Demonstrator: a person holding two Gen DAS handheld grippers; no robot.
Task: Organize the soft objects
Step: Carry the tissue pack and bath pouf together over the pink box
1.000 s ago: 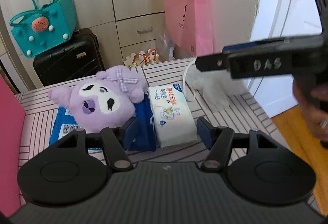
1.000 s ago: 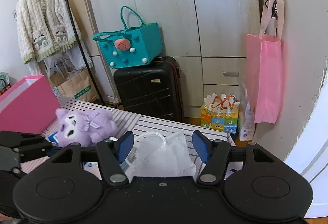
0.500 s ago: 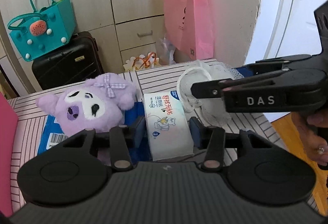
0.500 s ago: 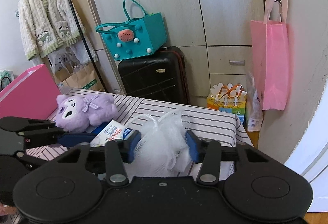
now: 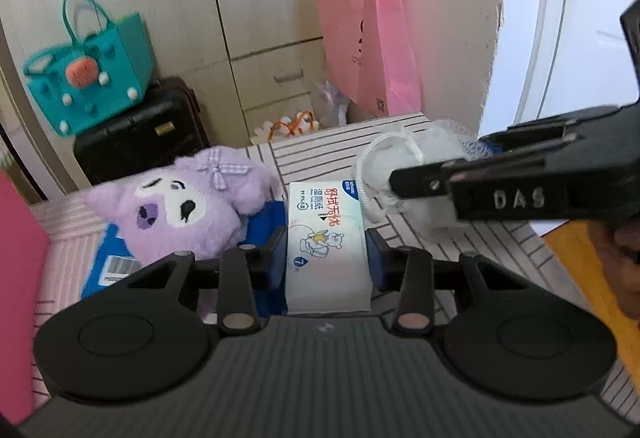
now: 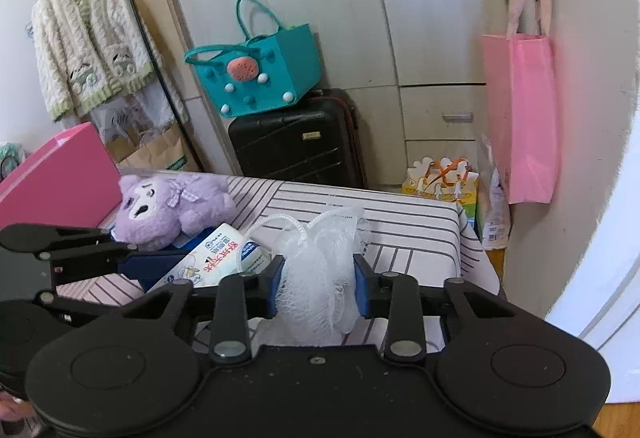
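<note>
My left gripper [image 5: 326, 252] is shut on a white pack of wet wipes [image 5: 326, 238] lying on the striped table [image 5: 320, 141]. A purple plush toy [image 5: 188, 205] lies just left of the pack, on a blue packet [image 5: 108, 266]. My right gripper [image 6: 318, 280] is shut on a white mesh bath sponge [image 6: 320, 266] with a cord loop. The sponge [image 5: 420, 173] also shows in the left wrist view behind the right gripper's arm. In the right wrist view the wipes [image 6: 220, 258] and plush [image 6: 160, 209] lie to the left.
A pink box [image 6: 52, 173] stands at the table's left end. Beyond the table are a black suitcase [image 6: 296, 137] with a teal bag [image 6: 256, 73] on it, wardrobe doors, and a pink bag [image 6: 520, 117] hanging on the wall. A white door is at the right.
Both grippers have closed: the left one from open around the wipes pack onto it, the right one from open around the mesh sponge onto it, squeezing it narrower.
</note>
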